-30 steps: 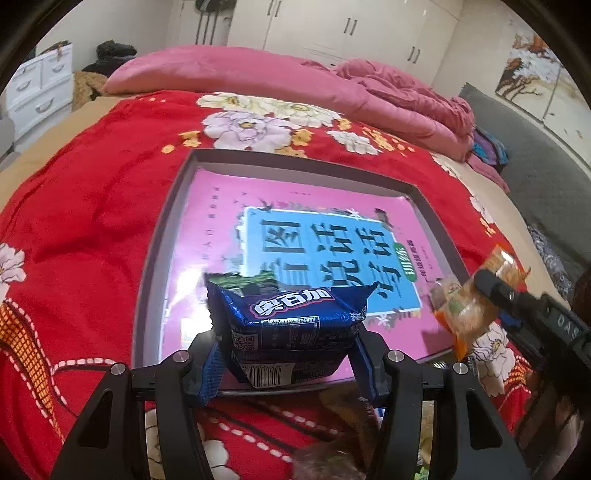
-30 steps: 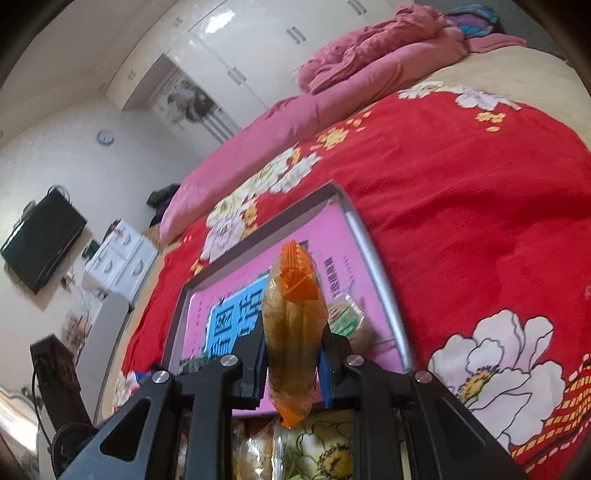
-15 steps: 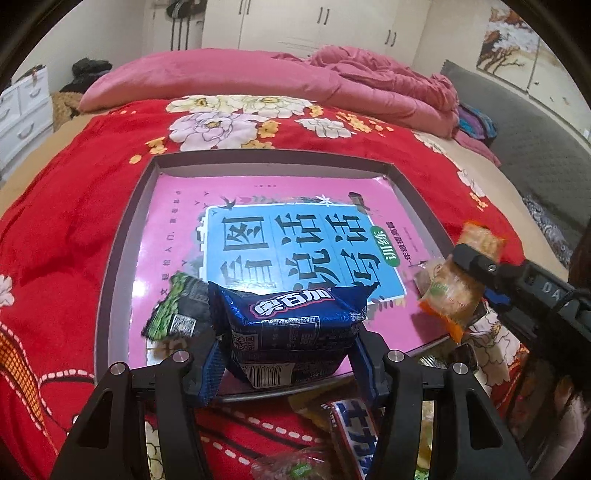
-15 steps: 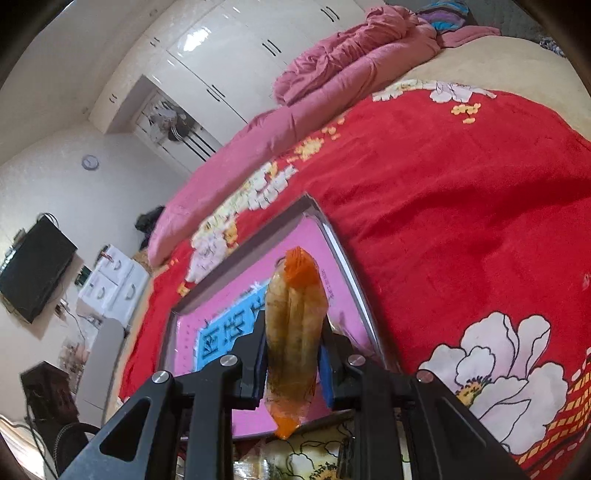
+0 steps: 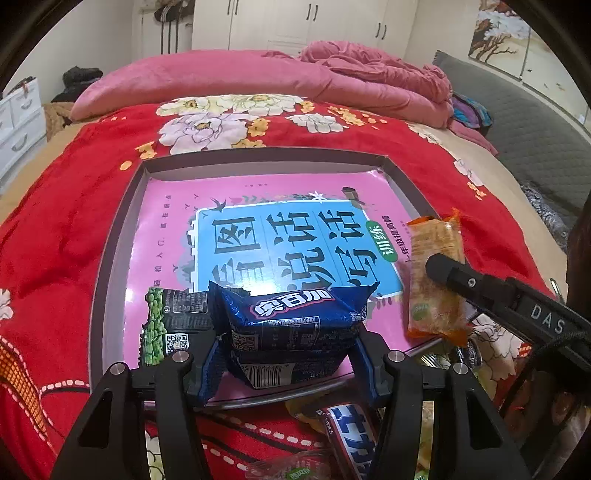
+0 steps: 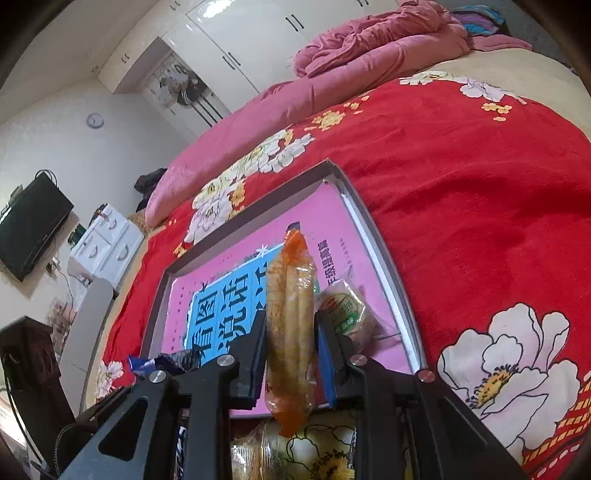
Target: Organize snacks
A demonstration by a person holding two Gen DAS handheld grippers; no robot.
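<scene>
we are holding a snack in each gripper over the near end of the tray.

our left gripper (image 5: 288,354) is clamping the blue cookie pack (image 5: 291,325) just above the tray (image 5: 110,258), beside a green pea packet (image 5: 173,325) lying on the pink book cover (image 5: 177,221); our right gripper (image 6: 290,343) is pinching the orange wafer packet (image 6: 290,325) upright near a small round cake packet (image 6: 347,310). we are judging that the slick wrappers could be slipping out at release, or landing on the neighbours and sliding off the glossy cover, and the tray could be tipping since it is sitting on a soft red floral blanket (image 5: 59,221). we are working on a bed, with a pink duvet (image 5: 258,77), white wardrobes (image 5: 295,22) and a wall tv (image 6: 29,225) around us.
</scene>
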